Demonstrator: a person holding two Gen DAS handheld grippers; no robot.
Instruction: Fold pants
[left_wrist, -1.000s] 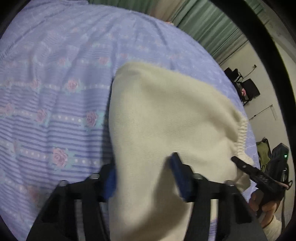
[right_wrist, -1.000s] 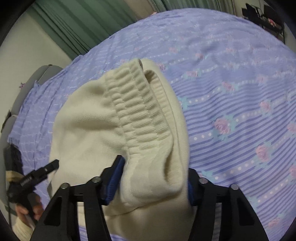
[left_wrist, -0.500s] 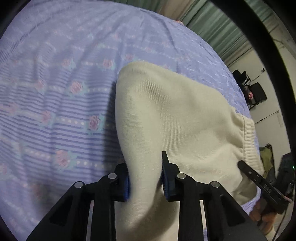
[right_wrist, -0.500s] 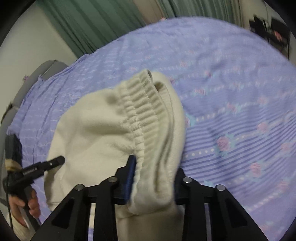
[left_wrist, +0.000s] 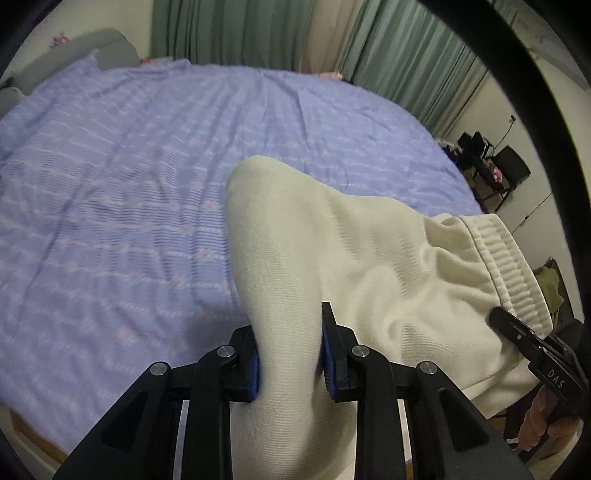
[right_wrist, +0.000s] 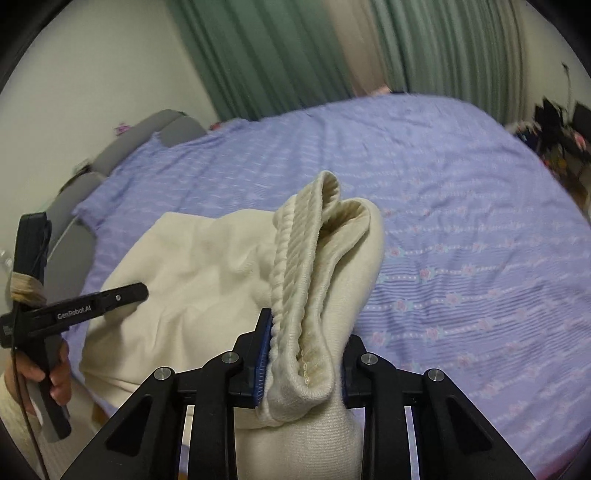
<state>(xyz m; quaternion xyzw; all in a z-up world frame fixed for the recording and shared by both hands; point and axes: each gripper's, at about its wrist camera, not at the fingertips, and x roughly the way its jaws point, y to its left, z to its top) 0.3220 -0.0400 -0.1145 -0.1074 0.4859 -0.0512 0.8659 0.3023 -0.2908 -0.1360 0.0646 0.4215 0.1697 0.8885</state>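
Cream knit pants (left_wrist: 354, 251) hang between both grippers above the near edge of the bed. My left gripper (left_wrist: 290, 354) is shut on a folded edge of the pants fabric. My right gripper (right_wrist: 303, 360) is shut on the ribbed waistband (right_wrist: 295, 266), which stands bunched up between its jaws. The waistband also shows at the right of the left wrist view (left_wrist: 506, 258). The right gripper (left_wrist: 532, 347) shows at the lower right of the left wrist view, and the left gripper (right_wrist: 110, 299) at the left of the right wrist view. The pants' lower part is hidden below the grippers.
A bed with a lilac flowered striped sheet (left_wrist: 129, 184) fills both views. Green curtains (right_wrist: 280, 55) hang behind it. A grey headboard (right_wrist: 122, 147) is at the left. Dark chairs and clutter (left_wrist: 495, 170) stand at the room's right side.
Both grippers closed on the pants and lifted them; the views tilted up from the sheet toward the curtains and the wall.
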